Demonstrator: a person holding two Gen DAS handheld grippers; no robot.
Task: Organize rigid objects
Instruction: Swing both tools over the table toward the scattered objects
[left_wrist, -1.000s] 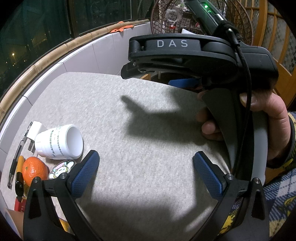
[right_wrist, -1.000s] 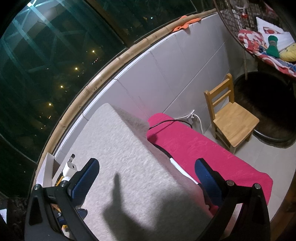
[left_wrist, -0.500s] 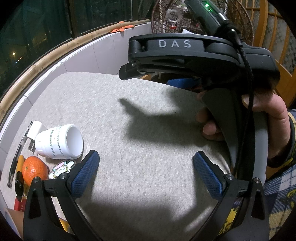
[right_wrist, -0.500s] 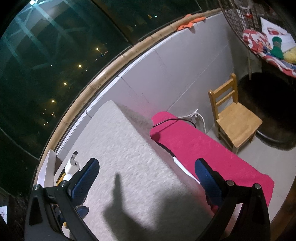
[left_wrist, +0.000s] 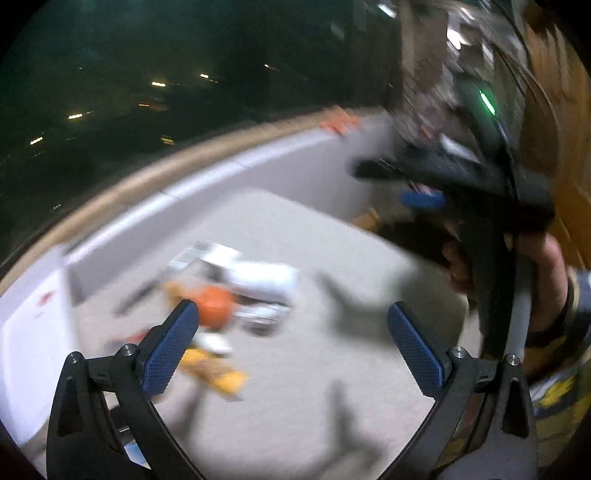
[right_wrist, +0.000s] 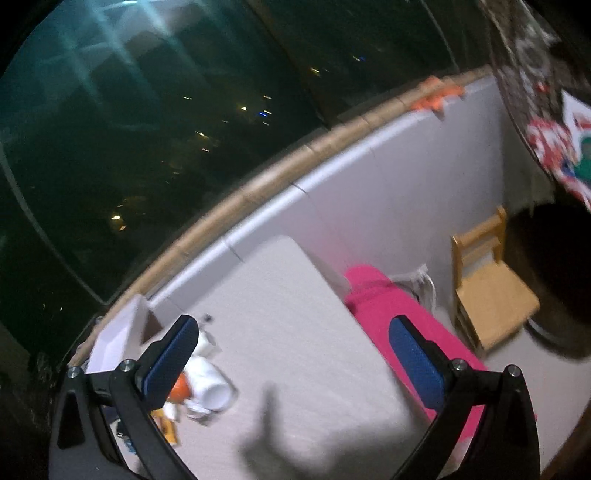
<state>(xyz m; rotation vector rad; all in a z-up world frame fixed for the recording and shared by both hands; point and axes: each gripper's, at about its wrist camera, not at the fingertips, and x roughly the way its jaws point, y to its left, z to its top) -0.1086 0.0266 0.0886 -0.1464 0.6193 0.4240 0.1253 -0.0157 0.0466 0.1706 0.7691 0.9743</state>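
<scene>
A blurred cluster of objects lies on the grey table (left_wrist: 314, 387): an orange (left_wrist: 214, 308), a white cup on its side (left_wrist: 264, 282), a yellow item (left_wrist: 218, 373) and a white plug behind. My left gripper (left_wrist: 291, 343) stands open above the table, its left pad just in front of the orange. The right gripper's body (left_wrist: 480, 192), held by a hand, shows at the right of the left wrist view. In the right wrist view my right gripper (right_wrist: 291, 360) is open and empty, with the cup (right_wrist: 210, 391) and the orange (right_wrist: 180, 387) beside its left finger.
A white box (right_wrist: 118, 336) stands at the table's far left edge. A pink mat (right_wrist: 402, 332) lies on the floor past the table's right edge, with a small wooden chair (right_wrist: 491, 299) beyond. A grey low wall (right_wrist: 369, 184) and dark window back the table.
Both cameras have swung left and pulled back, so the cluster with the orange and cup now sits nearer the middle. Both views are motion-blurred. The jaws stay open.
</scene>
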